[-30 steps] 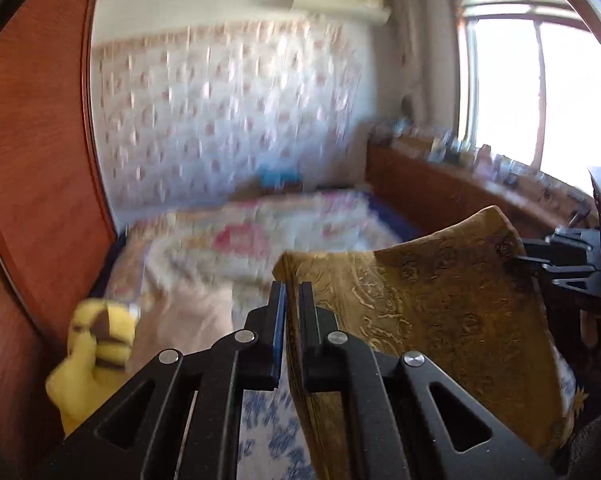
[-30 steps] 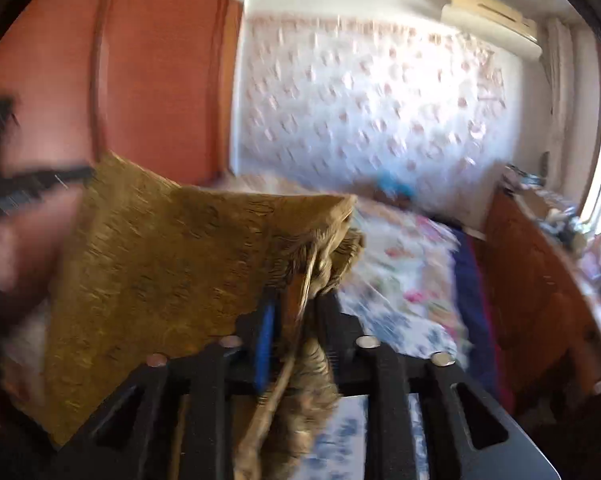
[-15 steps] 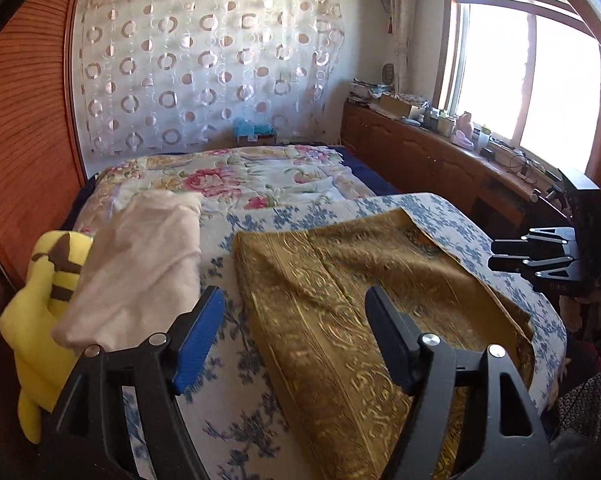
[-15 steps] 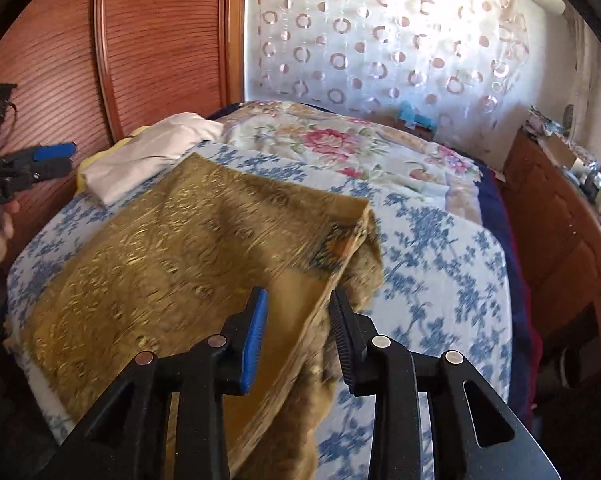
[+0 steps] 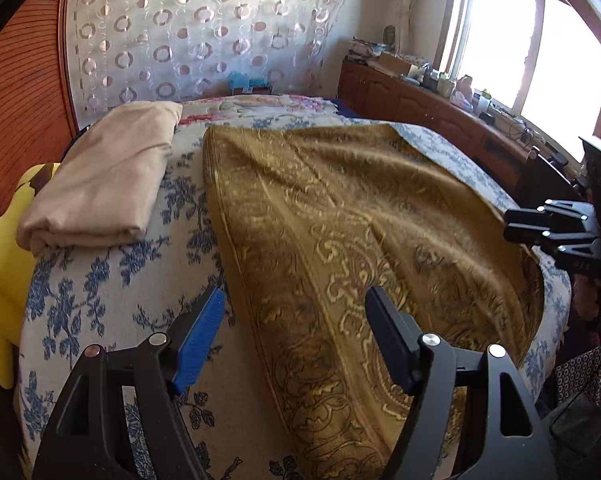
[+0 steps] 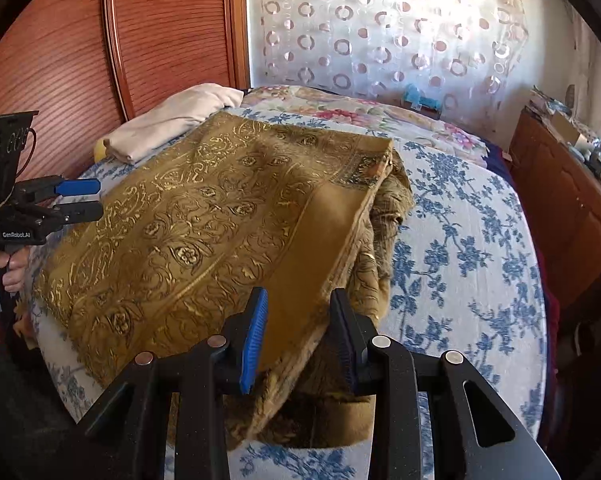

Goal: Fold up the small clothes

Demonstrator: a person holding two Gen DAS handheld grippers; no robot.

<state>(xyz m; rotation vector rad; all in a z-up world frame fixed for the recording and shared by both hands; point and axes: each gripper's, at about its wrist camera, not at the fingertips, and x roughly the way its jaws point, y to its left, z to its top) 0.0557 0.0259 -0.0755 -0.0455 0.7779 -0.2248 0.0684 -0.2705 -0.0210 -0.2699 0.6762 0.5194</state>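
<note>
A gold patterned cloth (image 5: 340, 216) lies spread on the blue-flowered bedspread (image 5: 100, 280); it also shows in the right wrist view (image 6: 204, 216), folded over with thicker layers bunched at its right edge. My left gripper (image 5: 294, 328) is open and empty, low over the cloth's near left edge. My right gripper (image 6: 298, 328) is open, its jaws either side of the cloth's near right edge without pinching it. Each gripper shows in the other's view: the right one (image 5: 548, 228), the left one (image 6: 80, 200).
A folded beige garment (image 5: 100, 184) lies on the bed at the left beside a yellow plush toy (image 5: 4, 264). A wooden headboard (image 6: 60, 60) stands at the left, a low wooden cabinet (image 5: 420, 100) under the window at the right, a curtain behind.
Both grippers held the cloth lifted in the air, then opened and let it go. The cloth now lies flat on the bed and both grippers have lowered toward it.
</note>
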